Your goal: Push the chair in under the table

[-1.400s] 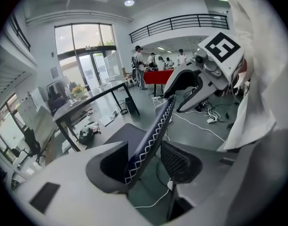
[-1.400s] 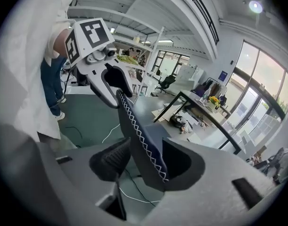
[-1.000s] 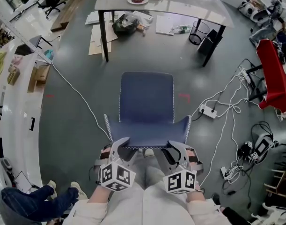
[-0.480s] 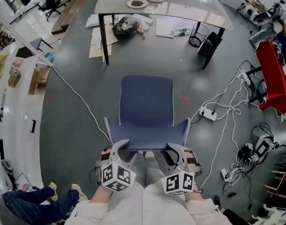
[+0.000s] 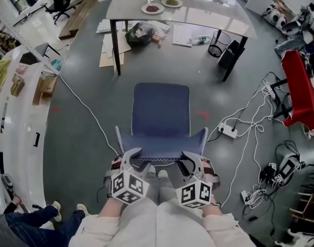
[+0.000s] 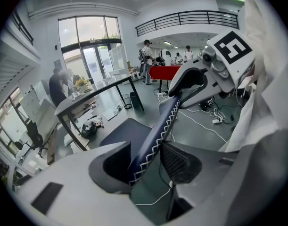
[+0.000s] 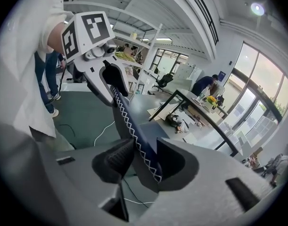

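Navy chair point(image 5: 161, 112): with left gripper point(image 5: 137, 161) and right gripper point(image 5: 184, 162) fingers clamped on its backrest point(image 5: 162, 149), push evenly, straight under the worktop point(image 5: 208, 12).

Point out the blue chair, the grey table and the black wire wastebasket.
blue chair point(image 5: 161, 109): head view, on the seat.
grey table point(image 5: 213, 12): head view, bare tabletop.
wire wastebasket point(image 5: 214, 40): head view, its mesh wall.

Bright, even daylight from tall glass windows point(image 6: 87, 39), blown out. Glare patches on glossy pale grey counter point(image 5: 223, 14). Shadows soft. Gripper views: heavy fisheye bending, black vignetted corners.
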{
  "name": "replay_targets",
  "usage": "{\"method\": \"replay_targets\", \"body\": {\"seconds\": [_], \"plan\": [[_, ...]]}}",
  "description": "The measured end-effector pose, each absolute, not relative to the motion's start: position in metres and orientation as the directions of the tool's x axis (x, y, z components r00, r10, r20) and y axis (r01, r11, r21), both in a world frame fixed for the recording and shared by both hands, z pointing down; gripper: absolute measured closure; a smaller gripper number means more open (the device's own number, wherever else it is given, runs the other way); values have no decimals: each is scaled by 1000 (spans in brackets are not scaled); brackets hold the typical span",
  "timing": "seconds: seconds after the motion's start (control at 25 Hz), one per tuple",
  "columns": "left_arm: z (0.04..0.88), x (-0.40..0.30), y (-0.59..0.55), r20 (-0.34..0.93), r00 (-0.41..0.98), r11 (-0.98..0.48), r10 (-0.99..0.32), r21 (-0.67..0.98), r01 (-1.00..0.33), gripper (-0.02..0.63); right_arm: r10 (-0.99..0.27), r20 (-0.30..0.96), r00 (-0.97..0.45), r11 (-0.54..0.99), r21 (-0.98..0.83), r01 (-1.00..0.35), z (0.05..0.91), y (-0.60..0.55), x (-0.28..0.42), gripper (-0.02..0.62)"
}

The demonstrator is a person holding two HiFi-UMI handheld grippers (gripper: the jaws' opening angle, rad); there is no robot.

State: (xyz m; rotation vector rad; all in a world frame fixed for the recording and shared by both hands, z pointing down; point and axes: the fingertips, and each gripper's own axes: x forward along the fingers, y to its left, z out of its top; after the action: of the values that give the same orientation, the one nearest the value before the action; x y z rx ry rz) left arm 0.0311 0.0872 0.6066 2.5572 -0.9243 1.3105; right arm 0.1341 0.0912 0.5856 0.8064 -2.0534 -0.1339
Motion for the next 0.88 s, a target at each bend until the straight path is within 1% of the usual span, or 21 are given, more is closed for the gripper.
{"method": "replay_targets", "body": {"seconds": [0.24, 0.4, 0.88], "plan": [[606, 31, 62, 762, 425, -789, -490, -179, -588, 402, -601, 669, -437, 781, 375, -500, 587, 66, 135, 463], [605, 35, 39, 744, 415, -769, -524, -204, -606, 399, -599, 663, -449, 783, 370, -499, 586, 41, 139, 462], [603, 33, -20, 755, 401, -760, -518, -192, -621, 396, -604, 644, -469, 784, 372, -497, 584, -19, 136, 459]]}}
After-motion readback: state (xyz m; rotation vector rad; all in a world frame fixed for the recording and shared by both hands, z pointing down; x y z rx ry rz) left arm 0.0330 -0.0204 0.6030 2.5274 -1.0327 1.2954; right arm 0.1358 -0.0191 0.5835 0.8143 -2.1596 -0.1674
